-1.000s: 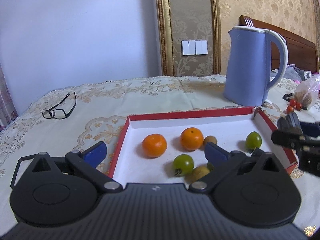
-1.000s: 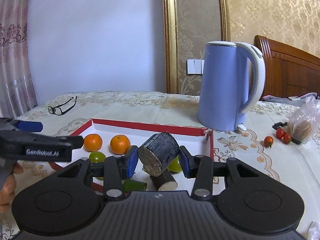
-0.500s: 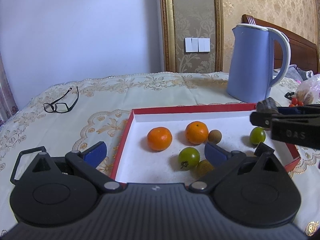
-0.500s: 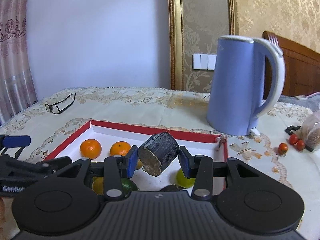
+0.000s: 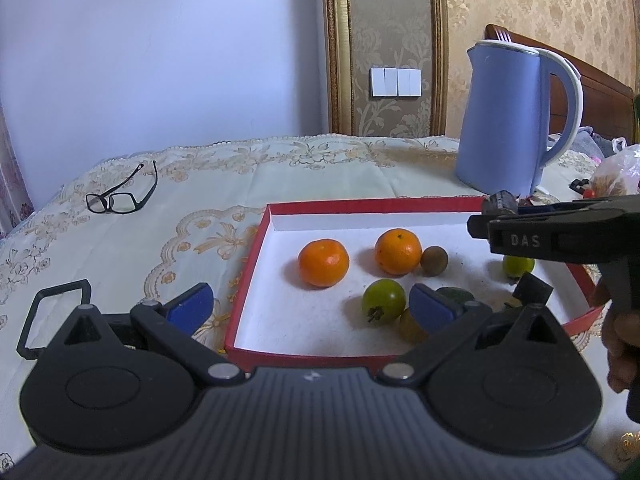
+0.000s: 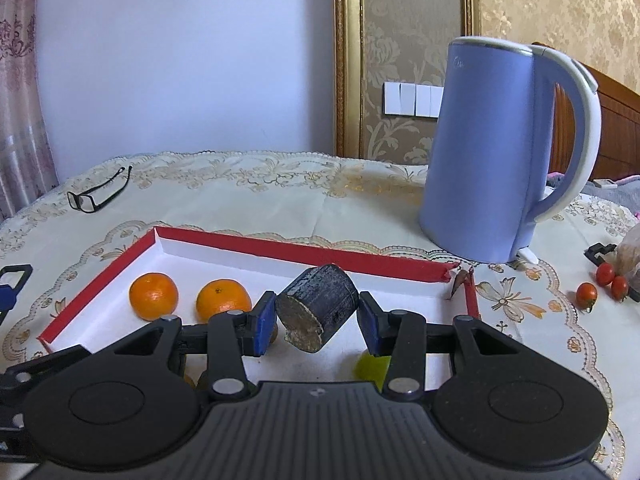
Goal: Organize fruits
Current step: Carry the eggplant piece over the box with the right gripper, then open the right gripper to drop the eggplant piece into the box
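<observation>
**Dark cane piece held over the red tray**

The surface [image 6: 280, 200], covered with a cream embroidered cloth, carries everything here. On its far right stands a tall lavender-blue electric kettle with a white handle [image 6: 492, 152], just behind the tray's far right corner. The shallow rectangular tray with red walls and a white floor [image 5: 256, 264] lies in the middle of the surface.

The left claw [image 5: 308, 306] hovers at the tray's near left corner with its blue pads spread wide and nothing between them. The right claw [image 6: 318, 322] is narrowed around a short dark cylindrical piece of sugarcane with a pale cut end [image 6: 320, 306], tilted and held above the tray's right half; its left pad touches the piece, while a slight gap shows at its right pad. In the left wrist view the right claw reaches in from the right over the tray.

Inside the tray lie two orange mandarins [image 5: 323, 263] [image 5: 398, 251] side by side, a small brown round fruit [image 5: 434, 261] touching the right one, a green tomato-like fruit with a dry stalk [image 5: 383, 301] nearer, and a yellow-green round fruit [image 5: 518, 266] towards the right wall.

A pair of black-framed glasses [image 5: 120, 196] rests on the far left, well apart from the tray. Three small red cherry tomatoes [image 6: 604, 282] lie on the cloth at the right.
</observation>
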Demonstrator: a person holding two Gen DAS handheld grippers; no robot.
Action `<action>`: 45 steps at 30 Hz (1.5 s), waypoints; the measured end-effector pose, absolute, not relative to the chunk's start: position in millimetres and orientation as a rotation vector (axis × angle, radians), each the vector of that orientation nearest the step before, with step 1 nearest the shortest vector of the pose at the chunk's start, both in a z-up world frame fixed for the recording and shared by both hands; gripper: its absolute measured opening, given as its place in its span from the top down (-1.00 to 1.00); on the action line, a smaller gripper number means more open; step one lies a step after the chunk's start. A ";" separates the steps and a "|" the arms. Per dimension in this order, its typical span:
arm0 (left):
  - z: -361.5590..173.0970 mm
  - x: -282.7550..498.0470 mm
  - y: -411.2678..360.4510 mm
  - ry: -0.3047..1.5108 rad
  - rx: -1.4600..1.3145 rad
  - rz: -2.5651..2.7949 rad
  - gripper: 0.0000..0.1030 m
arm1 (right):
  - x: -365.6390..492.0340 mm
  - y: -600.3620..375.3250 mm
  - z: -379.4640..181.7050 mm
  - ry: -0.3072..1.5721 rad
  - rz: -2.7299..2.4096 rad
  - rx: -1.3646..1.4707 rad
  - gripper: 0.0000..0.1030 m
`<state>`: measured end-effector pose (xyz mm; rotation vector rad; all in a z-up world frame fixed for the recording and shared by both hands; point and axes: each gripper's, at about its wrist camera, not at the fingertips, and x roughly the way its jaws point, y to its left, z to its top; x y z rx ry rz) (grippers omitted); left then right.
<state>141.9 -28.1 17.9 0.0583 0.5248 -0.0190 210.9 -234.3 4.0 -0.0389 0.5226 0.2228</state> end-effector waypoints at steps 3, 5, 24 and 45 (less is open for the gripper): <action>17.4 141.6 -29.1 0.525 0.062 -0.017 -1.00 | 215.7 -232.7 1.8 0.531 0.217 -0.042 0.16; 17.1 141.4 -29.7 0.526 0.066 -0.019 -1.00 | 219.7 -231.5 0.0 0.538 0.213 -0.046 0.16; 16.7 141.4 -32.6 0.531 0.071 -0.018 -1.00 | 233.1 -231.0 -11.5 0.570 0.181 -0.050 0.16; 18.9 139.5 -35.0 0.535 0.059 -0.021 -1.00 | 230.0 -231.8 -10.3 0.567 0.181 -0.045 0.15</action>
